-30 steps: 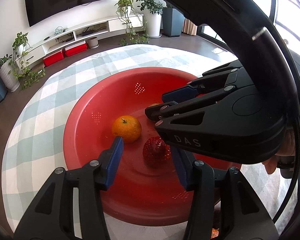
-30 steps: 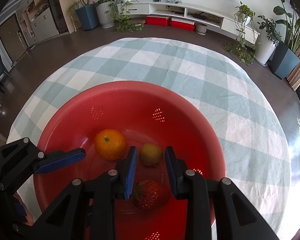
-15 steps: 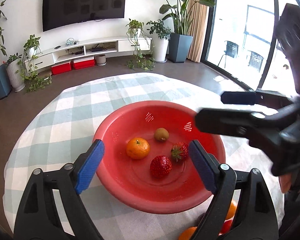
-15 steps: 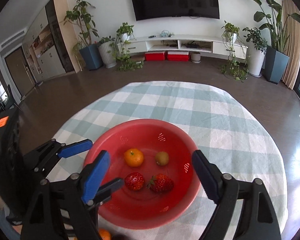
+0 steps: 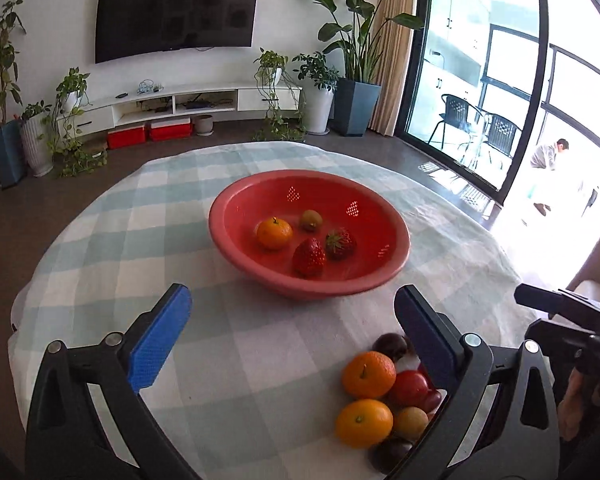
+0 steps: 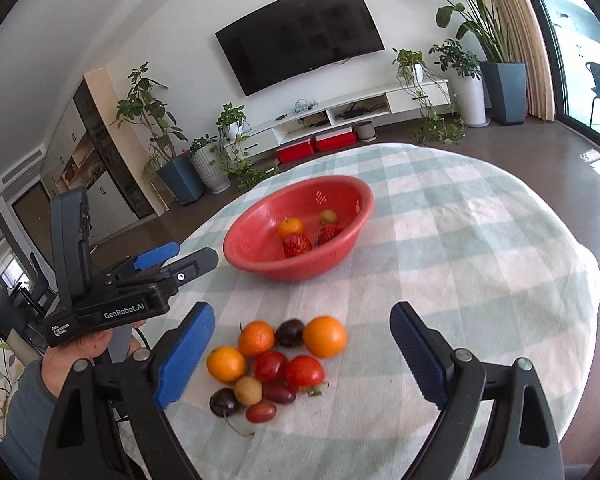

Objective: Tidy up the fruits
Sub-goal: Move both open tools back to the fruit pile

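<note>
A red bowl (image 5: 220, 216) stands mid-table and holds a mandarin (image 5: 274, 233), a small brown fruit (image 5: 311, 220) and two strawberries (image 5: 309, 258). My left gripper (image 5: 292, 296) hovers short of the bowl, its jaws opening wide with nothing between them. A pile of loose fruit (image 6: 276, 360), oranges, tomatoes and dark plums, lies on the cloth near the front edge. Above that pile my right gripper (image 6: 302, 310) stands open and empty. The right wrist view has the left gripper (image 6: 156, 258) at the left and the bowl (image 6: 236, 248) beyond.
The round table wears a pale green checked cloth (image 5: 100, 240), and its edge curves close on every side. A hand (image 6: 96, 344) and a grey sleeve hold the left tool. Behind are a TV, a low shelf and potted plants.
Both grippers let go inside the bowl, opened wide and drew back toward the near table edge. The bowl now looks smaller, and the loose fruit pile has come into view.
</note>
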A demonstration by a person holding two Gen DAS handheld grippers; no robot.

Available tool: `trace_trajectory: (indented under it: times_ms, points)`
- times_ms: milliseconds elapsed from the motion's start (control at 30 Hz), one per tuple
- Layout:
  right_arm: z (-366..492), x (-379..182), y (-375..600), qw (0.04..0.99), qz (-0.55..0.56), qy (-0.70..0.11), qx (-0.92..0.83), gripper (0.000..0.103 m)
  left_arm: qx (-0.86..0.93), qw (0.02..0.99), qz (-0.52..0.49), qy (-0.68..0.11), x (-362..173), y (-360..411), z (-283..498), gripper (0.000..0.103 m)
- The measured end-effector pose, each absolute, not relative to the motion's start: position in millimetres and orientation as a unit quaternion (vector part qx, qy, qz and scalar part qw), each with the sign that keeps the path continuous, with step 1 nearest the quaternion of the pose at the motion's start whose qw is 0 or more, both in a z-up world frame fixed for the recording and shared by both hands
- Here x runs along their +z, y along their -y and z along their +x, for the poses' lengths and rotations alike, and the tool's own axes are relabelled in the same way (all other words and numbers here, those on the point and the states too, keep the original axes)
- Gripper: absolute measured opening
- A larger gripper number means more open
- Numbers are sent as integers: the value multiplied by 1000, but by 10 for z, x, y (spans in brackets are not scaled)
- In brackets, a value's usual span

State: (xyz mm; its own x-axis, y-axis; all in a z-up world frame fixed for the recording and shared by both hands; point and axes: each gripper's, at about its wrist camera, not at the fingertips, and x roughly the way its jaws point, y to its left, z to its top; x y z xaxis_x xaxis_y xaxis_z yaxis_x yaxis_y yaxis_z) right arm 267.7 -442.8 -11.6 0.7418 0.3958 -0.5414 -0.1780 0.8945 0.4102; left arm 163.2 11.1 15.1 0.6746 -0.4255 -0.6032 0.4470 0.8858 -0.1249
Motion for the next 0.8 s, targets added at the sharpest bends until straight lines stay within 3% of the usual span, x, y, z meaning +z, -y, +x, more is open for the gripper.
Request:
trace_trajectory:
  times_ms: [500,667,800]
  points:
    - [2675,-373,4571,908,189,-345,142,82,-229,894,42,-384,-252,-4,1070,102]
    - [2692,-407,4583,906,191,-349,142,80,-237,885,38,-399,-308,7,1148,74]
    - [2693,-423,4557,906,188,-352,142,80,-245,881,41,-403,-326,31,1157,72]
